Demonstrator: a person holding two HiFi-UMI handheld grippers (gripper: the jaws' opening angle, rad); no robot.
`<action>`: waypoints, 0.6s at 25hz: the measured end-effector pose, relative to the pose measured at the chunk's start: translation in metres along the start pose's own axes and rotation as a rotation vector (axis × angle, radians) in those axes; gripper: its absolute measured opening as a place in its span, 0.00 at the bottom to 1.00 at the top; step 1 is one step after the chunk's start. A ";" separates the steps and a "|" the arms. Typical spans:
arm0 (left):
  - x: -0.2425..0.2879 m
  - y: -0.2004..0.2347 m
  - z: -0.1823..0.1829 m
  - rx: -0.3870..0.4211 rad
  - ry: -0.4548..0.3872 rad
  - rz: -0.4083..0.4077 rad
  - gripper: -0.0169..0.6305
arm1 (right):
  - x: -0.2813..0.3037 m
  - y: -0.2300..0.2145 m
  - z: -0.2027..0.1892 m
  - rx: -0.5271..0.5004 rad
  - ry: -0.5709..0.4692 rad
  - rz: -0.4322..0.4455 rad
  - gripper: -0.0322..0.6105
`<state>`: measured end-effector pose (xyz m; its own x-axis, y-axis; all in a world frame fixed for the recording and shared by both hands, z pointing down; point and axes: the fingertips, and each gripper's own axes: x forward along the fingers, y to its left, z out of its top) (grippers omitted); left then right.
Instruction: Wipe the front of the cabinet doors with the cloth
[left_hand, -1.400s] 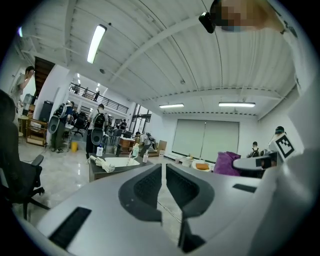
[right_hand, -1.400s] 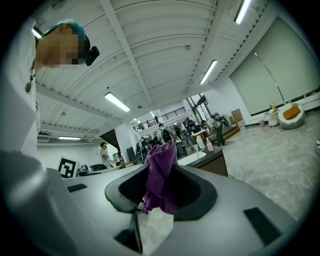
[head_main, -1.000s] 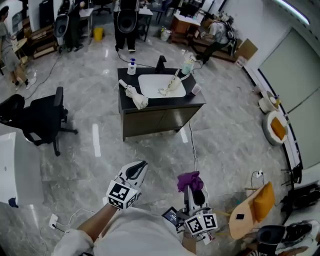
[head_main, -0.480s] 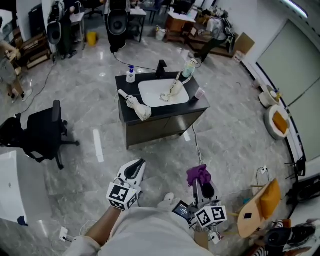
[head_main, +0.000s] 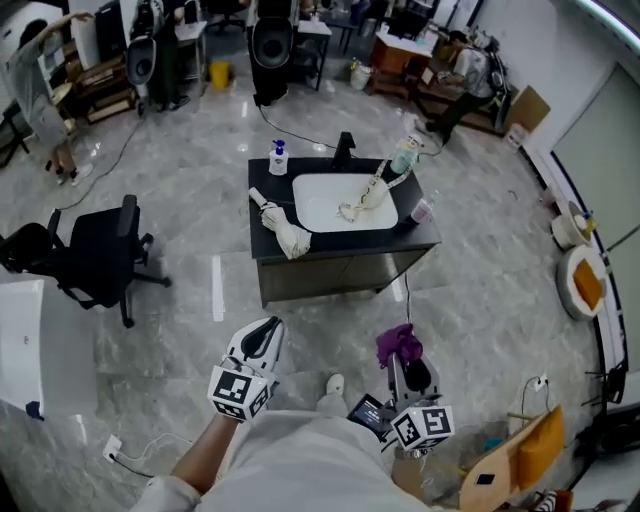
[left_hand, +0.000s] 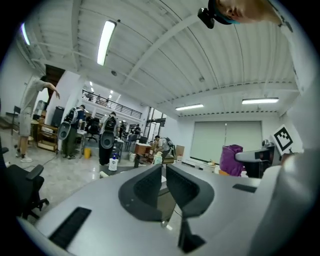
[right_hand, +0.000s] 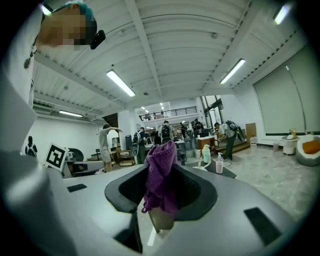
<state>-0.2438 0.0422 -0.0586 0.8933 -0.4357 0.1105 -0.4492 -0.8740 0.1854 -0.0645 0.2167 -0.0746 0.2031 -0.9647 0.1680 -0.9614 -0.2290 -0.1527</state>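
A dark sink cabinet (head_main: 330, 275) with a white basin stands in the middle of the floor, its doors facing me. My right gripper (head_main: 400, 350) is shut on a purple cloth (head_main: 398, 342), which bunches up between the jaws (right_hand: 160, 182) in the right gripper view. My left gripper (head_main: 262, 338) is shut with nothing in it, its jaws nearly touching (left_hand: 163, 187) in the left gripper view. Both grippers are held low, well short of the cabinet.
A black office chair (head_main: 95, 250) stands left of the cabinet. A white towel (head_main: 288, 238), a soap bottle (head_main: 278, 158) and a tap (head_main: 345, 148) sit on the counter. A cable (head_main: 408, 300) runs across the floor by the cabinet. Desks, speakers and people fill the back.
I have stepped closer to the cabinet and to the left. Both grippers stayed shut, the right one still holding the cloth.
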 end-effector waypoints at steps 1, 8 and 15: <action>0.010 -0.001 -0.001 -0.006 0.001 0.040 0.08 | 0.007 -0.015 0.001 -0.007 0.007 0.023 0.27; 0.087 -0.066 -0.005 -0.070 -0.015 0.187 0.08 | 0.052 -0.129 0.013 -0.049 0.078 0.198 0.27; 0.104 -0.090 -0.022 -0.090 0.007 0.349 0.08 | 0.107 -0.166 -0.003 -0.035 0.142 0.376 0.27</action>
<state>-0.1114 0.0802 -0.0424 0.6859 -0.7028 0.1888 -0.7270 -0.6503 0.2205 0.1160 0.1516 -0.0282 -0.1893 -0.9522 0.2396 -0.9699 0.1433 -0.1967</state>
